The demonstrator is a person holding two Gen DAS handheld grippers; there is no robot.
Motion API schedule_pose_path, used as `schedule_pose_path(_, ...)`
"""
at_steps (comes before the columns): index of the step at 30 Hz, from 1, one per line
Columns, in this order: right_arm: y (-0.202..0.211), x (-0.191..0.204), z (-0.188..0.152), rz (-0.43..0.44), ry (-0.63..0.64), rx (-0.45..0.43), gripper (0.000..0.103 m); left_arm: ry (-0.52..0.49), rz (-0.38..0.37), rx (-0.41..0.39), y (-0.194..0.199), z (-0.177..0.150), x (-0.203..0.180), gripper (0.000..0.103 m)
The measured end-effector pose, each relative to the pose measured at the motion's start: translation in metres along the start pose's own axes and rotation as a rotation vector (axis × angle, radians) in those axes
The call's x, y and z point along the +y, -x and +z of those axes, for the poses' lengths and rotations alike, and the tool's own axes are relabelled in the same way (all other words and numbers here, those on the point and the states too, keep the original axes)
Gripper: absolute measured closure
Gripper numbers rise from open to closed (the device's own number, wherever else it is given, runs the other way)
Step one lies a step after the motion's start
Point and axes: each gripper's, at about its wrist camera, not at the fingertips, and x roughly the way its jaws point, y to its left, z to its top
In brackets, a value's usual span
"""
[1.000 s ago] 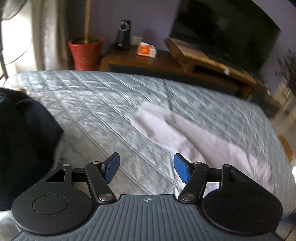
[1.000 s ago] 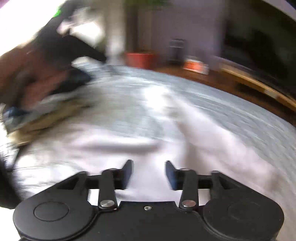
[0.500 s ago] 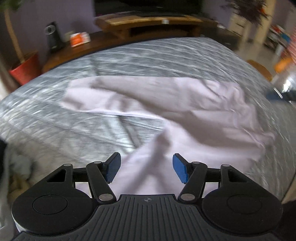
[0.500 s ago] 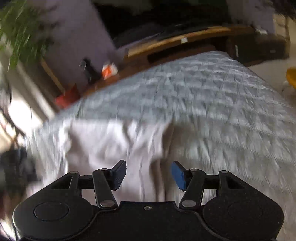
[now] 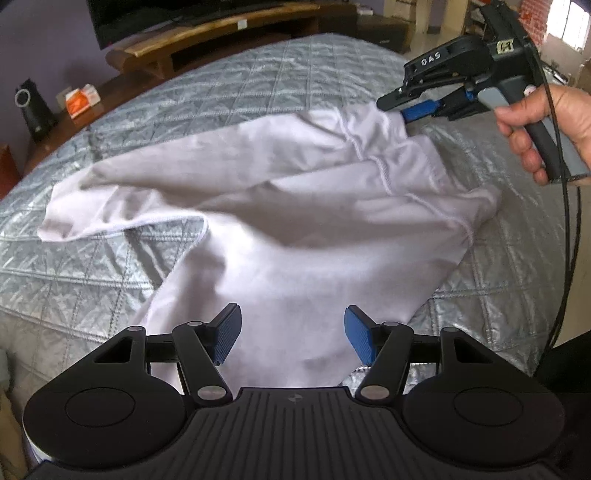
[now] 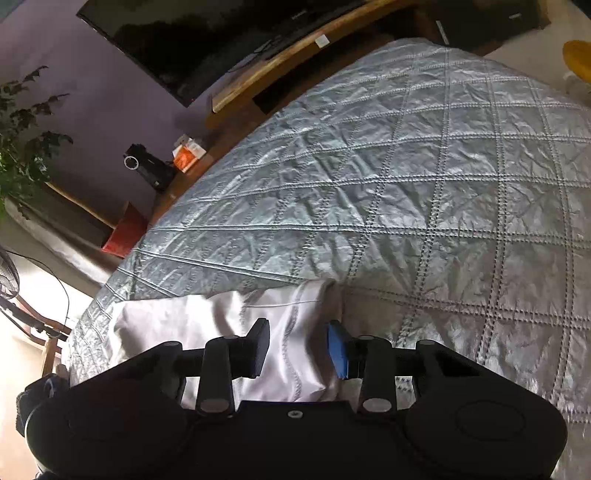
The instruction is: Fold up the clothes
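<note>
A white garment (image 5: 295, 206) lies crumpled and spread across the grey quilted bedspread (image 5: 258, 85). My left gripper (image 5: 291, 334) hovers open over the garment's near end, with cloth below the blue pads (image 5: 356, 334) but not pinched. My right gripper (image 5: 404, 109), held by a person's hand (image 5: 546, 122), reaches the garment's far right corner. In the right wrist view that gripper (image 6: 299, 341) has the seamed edge of the garment (image 6: 291, 332) between its jaws. The jaws are closing, and a gap still shows beside the pads.
Beyond the bed stand a wooden TV bench (image 5: 207, 33) with a dark screen (image 6: 207, 44), a black speaker (image 5: 35, 110), an orange box (image 5: 81, 101), a red pot (image 6: 125, 230) and a plant (image 6: 22, 147). A cable (image 5: 570, 236) hangs from the right gripper. The bedspread (image 6: 443, 184) is bare right of the garment.
Both views swung across the bed. The left gripper came over the garment's near end, still open. The right gripper dropped to the garment's far corner and its jaws narrowed around the edge.
</note>
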Motion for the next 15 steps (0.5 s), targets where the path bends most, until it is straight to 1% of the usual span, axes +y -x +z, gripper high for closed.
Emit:
schedule_pose_path(3, -0.008, -0.002, 0.009, 0.004, 0.003, -0.013, 0.068, -0.003, 0.007, 0.019, -0.004, -0.001, 0.0, 0.035)
schedule_pose_path(4, -0.01, -0.001, 0.011, -0.001, 0.011, -0.017, 0.071, -0.004, 0.009, 0.028, -0.006, -0.002, -0.001, 0.034)
schedule_pose_path(5, -0.012, 0.001, 0.014, -0.011, 0.03, -0.02, 0.085, -0.007, 0.011, 0.037, -0.008, -0.003, -0.002, 0.034)
schedule_pose_path(6, -0.014, 0.003, 0.016, -0.02, 0.049, -0.022, 0.092, -0.011, 0.013, 0.046, -0.01, -0.004, -0.003, 0.034)
schedule_pose_path(7, -0.016, 0.005, 0.019, -0.028, 0.066, -0.023, 0.094, -0.013, 0.013, 0.046, -0.011, -0.004, -0.003, 0.034)
schedule_pose_path(10, -0.02, 0.011, 0.026, -0.03, 0.098, -0.013, 0.098, -0.018, 0.01, 0.047, -0.012, -0.005, -0.004, 0.033)
schedule_pose_path(13, -0.021, 0.016, 0.034, -0.018, 0.105, -0.016, 0.099, -0.028, 0.013, 0.044, -0.014, -0.006, -0.005, 0.032)
schedule_pose_path(15, -0.018, 0.019, 0.039, -0.002, 0.107, -0.036, 0.099, -0.032, 0.016, 0.041, -0.014, -0.006, -0.006, 0.032)
